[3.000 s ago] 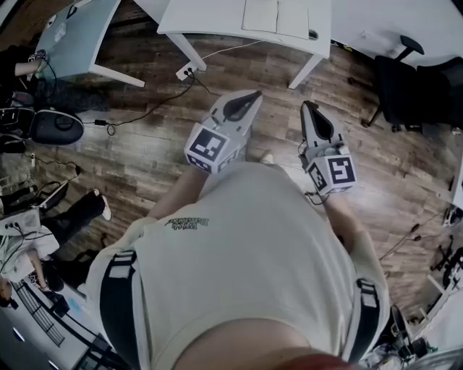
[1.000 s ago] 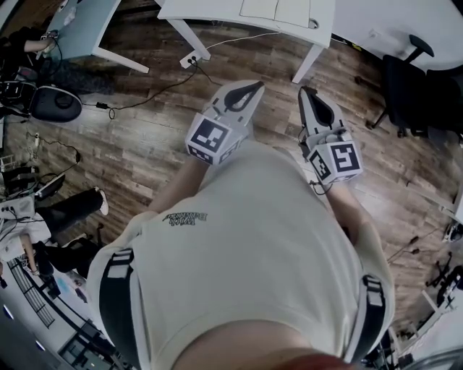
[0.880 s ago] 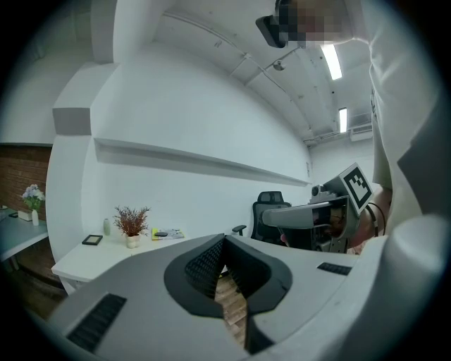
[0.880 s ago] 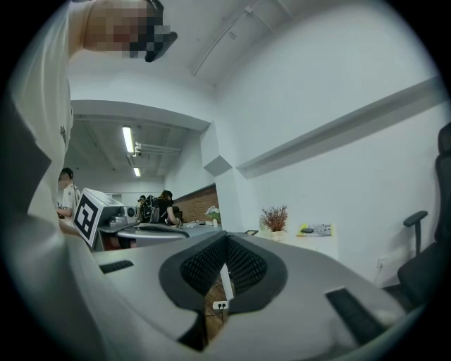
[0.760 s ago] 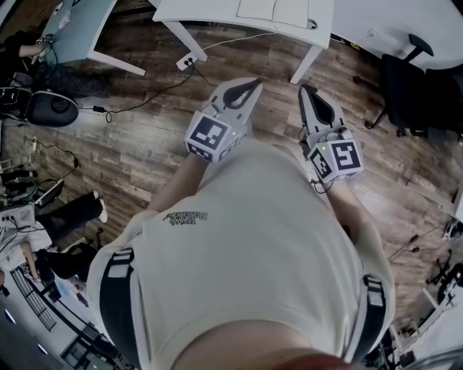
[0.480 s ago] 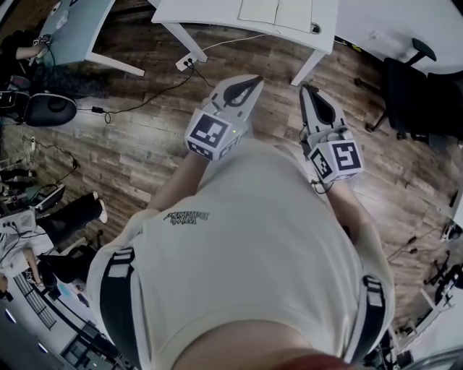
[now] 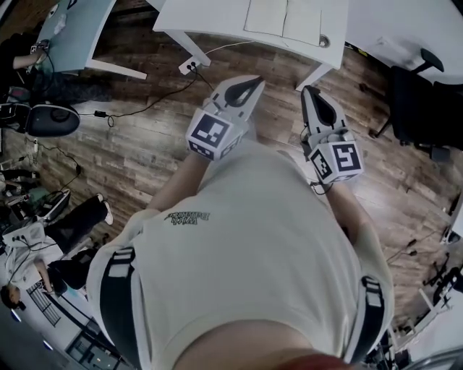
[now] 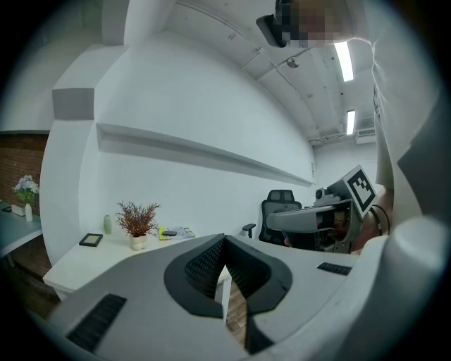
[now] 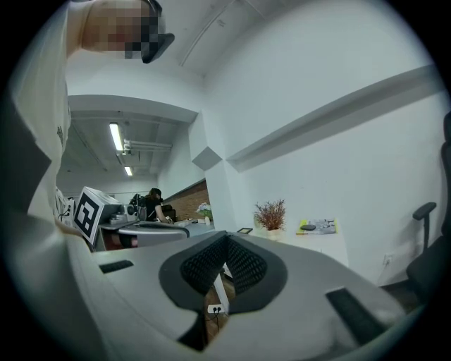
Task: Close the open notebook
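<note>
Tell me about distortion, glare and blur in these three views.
Head view: heavy fisheye, the floor curving away at the edges, sharp. Left gripper view: black round border, wall shelf bent into an arc, ceiling light blown out. Right gripper view: same dark border, soft even light.

A white desk [image 7: 210,18] stands on the wooden floor [image 7: 145,159], with a white power strip [image 7: 190,66] lying just beside one of its legs. A black office chair [image 7: 423,108] stands off to the right. A potted dried plant [image 8: 138,222] and a small picture frame [image 8: 89,240] sit on the desk near the wall.
</note>
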A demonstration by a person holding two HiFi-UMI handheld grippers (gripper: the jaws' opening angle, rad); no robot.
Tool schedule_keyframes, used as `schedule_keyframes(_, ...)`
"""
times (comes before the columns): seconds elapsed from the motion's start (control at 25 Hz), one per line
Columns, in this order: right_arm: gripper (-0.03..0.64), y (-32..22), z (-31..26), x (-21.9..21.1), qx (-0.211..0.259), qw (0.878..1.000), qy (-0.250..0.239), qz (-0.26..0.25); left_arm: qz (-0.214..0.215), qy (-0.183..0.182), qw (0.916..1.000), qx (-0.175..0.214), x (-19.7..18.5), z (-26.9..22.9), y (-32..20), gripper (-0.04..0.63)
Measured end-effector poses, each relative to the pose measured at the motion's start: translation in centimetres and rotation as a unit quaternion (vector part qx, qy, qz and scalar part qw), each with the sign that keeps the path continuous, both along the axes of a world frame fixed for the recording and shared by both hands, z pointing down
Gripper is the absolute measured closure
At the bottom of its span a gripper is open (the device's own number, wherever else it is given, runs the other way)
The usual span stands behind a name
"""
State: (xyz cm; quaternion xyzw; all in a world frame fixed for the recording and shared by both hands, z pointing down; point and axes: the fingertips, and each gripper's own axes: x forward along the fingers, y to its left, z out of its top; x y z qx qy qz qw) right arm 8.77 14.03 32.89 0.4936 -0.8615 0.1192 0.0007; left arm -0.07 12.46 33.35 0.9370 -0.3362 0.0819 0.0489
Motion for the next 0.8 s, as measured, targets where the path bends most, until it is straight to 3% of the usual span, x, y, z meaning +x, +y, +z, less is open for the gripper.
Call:
schedule_keyframes(0.24, 0.615, -4.6, 0.3, -1.0, -0.013, 1.0, 0.002, 0.013, 0.014, -0.004, 0.9998, -0.015, -0.6, 0.4, -4.8, 0.583)
schedule_keyframes(0.8, 0.615, -17.2, -1.1, -4.1, -0.014, 0.998, 0.027, 0.047, 0.04, 0.025, 0.9987, -0.018, -3.0, -0.5, -18.2, 0.583)
